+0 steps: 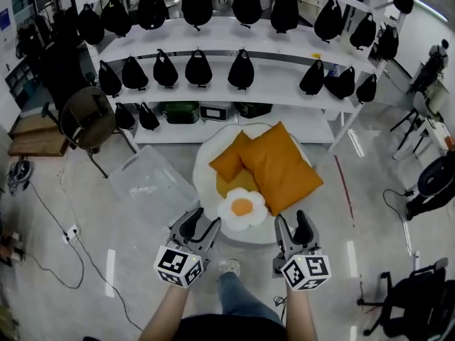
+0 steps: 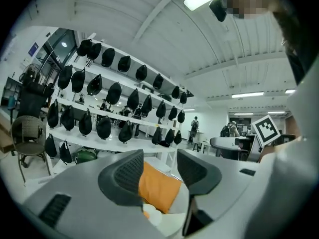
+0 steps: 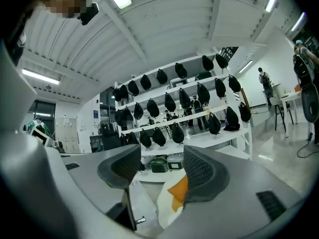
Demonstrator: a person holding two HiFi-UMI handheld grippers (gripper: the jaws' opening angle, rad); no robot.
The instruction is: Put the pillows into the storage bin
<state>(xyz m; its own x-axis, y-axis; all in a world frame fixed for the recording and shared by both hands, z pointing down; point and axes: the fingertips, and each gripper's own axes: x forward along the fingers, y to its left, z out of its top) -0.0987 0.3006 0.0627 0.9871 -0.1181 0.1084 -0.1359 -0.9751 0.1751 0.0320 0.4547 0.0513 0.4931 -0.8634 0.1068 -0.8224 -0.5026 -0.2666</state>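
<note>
Left gripper (image 1: 201,226) and right gripper (image 1: 293,226): jaws apart on both, nothing held or touched, both in the air just short of the pile. Orange pillows (image 1: 281,165) and fried-egg pillow (image 1: 242,208) lie on a round white cushion (image 1: 206,163) on the floor — clear storage bin (image 1: 153,183) just left of it
</note>
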